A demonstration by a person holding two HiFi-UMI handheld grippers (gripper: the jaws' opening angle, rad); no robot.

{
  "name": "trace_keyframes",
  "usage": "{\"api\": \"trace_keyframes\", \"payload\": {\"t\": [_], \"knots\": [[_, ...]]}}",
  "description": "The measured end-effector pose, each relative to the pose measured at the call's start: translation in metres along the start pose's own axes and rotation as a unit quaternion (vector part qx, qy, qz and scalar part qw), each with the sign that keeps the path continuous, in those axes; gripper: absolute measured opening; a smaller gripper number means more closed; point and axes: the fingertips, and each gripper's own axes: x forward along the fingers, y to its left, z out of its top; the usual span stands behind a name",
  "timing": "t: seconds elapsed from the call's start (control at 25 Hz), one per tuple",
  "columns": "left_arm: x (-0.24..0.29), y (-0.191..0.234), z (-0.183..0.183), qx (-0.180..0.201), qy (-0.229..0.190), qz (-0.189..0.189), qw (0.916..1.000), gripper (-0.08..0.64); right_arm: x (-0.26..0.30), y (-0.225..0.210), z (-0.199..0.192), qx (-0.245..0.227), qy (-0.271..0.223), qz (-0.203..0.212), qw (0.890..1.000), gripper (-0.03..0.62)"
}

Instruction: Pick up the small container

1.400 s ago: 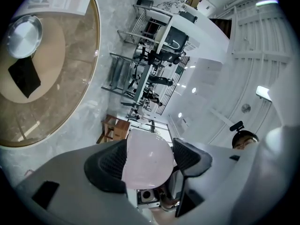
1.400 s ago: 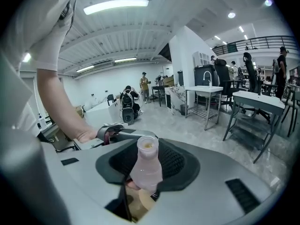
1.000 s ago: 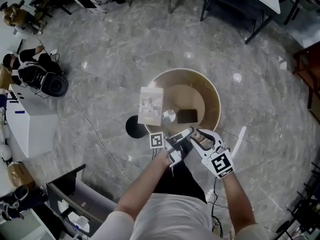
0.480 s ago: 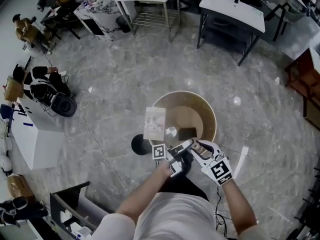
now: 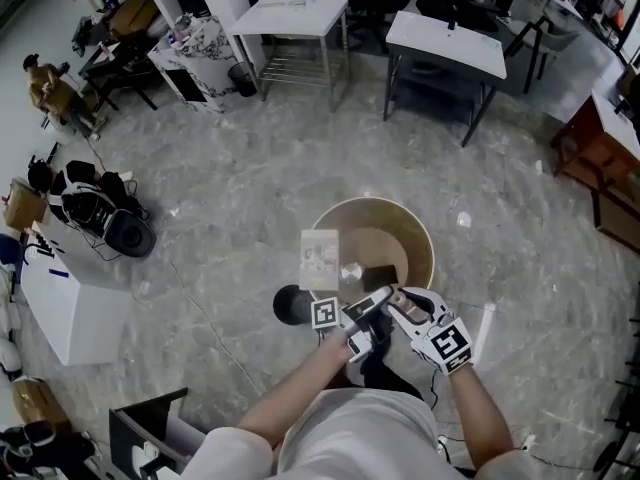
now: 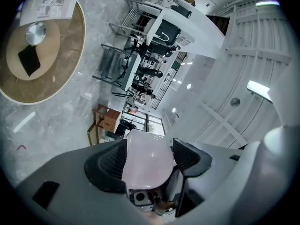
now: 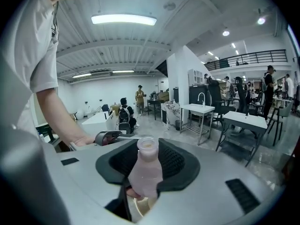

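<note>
In the right gripper view a small pale pink bottle (image 7: 145, 172) with an open neck stands between the dark ribbed pads, and my right gripper (image 7: 147, 159) is shut on it. My left gripper (image 6: 149, 150) is shut on a pale pink-white container (image 6: 146, 161) that fills the gap between its pads. I cannot tell whether the two views show one object. In the head view the left gripper (image 5: 352, 330) and right gripper (image 5: 398, 303) meet nose to nose just below the round table's near rim (image 5: 415, 230); what they hold is hidden there.
On the round wooden table lie a printed sheet (image 5: 320, 258), a silver disc (image 5: 350, 271) and a black square (image 5: 380, 275). A black round base (image 5: 292, 305) sits on the marble floor at its left. White tables (image 5: 445, 43) stand farther back; bags and boxes line the left wall.
The head view has tilted up, so more of the room shows and the table sits lower and smaller. Both grippers stay together at the table's near edge, jaws unchanged.
</note>
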Motion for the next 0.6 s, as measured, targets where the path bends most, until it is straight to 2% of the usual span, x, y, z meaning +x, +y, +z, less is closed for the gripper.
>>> {"api": "trace_keyframes", "payload": {"t": [0.6], "knots": [[-0.058,-0.052,-0.061,-0.007,0.035,0.015,0.9993,0.318,-0.027,0.088,0.033,0.004,-0.016,-0.044,0.999,0.15]]}}
